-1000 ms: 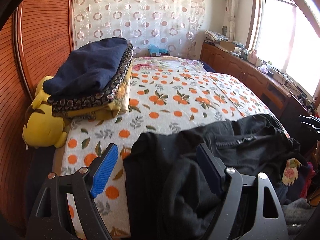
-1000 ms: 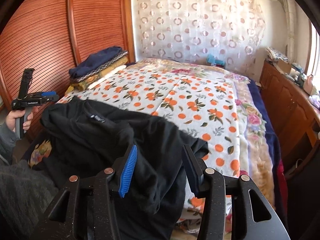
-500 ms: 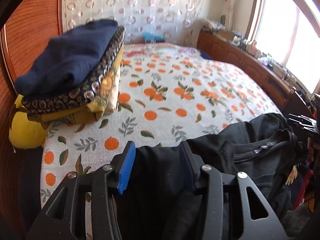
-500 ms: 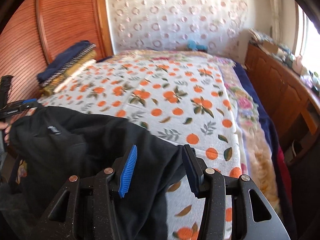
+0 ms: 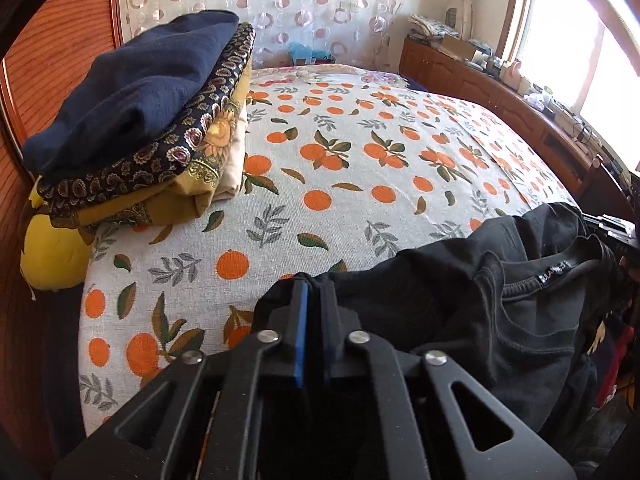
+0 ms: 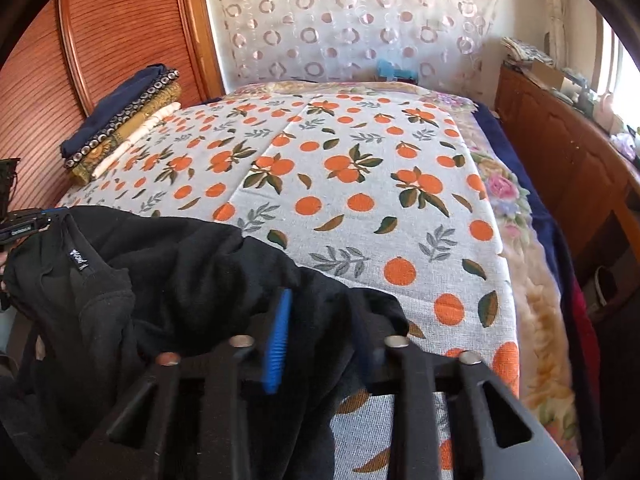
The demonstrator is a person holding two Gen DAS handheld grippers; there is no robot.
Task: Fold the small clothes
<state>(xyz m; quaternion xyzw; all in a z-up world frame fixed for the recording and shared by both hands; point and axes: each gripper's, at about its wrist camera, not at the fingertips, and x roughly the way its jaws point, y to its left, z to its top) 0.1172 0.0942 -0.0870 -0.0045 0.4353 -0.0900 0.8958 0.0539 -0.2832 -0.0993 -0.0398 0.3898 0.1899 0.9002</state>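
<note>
A black sweatshirt (image 5: 460,300) lies crumpled at the near edge of the orange-print bed cover (image 5: 340,200), its neck label facing up. My left gripper (image 5: 314,292) is shut on a fold at the garment's left edge, and the fabric comes out between the blue pads. In the right wrist view the same sweatshirt (image 6: 180,272) spreads to the left over the bed cover (image 6: 360,200). My right gripper (image 6: 320,298) is blurred. Its jaws are closing and still stand apart, with black fabric bunched between them.
A stack of folded clothes (image 5: 140,100) with a navy piece on top sits at the bed's far left, also seen as the stack (image 6: 120,132). Under it is a yellow plush toy (image 5: 48,248). A wooden cabinet (image 6: 560,160) runs along the bed's right side. Wooden panelling stands on the left.
Both grippers have dropped lower and closer to the sweatshirt. The left jaws went from wide open to shut on the fabric. The right jaws have narrowed a little around it.
</note>
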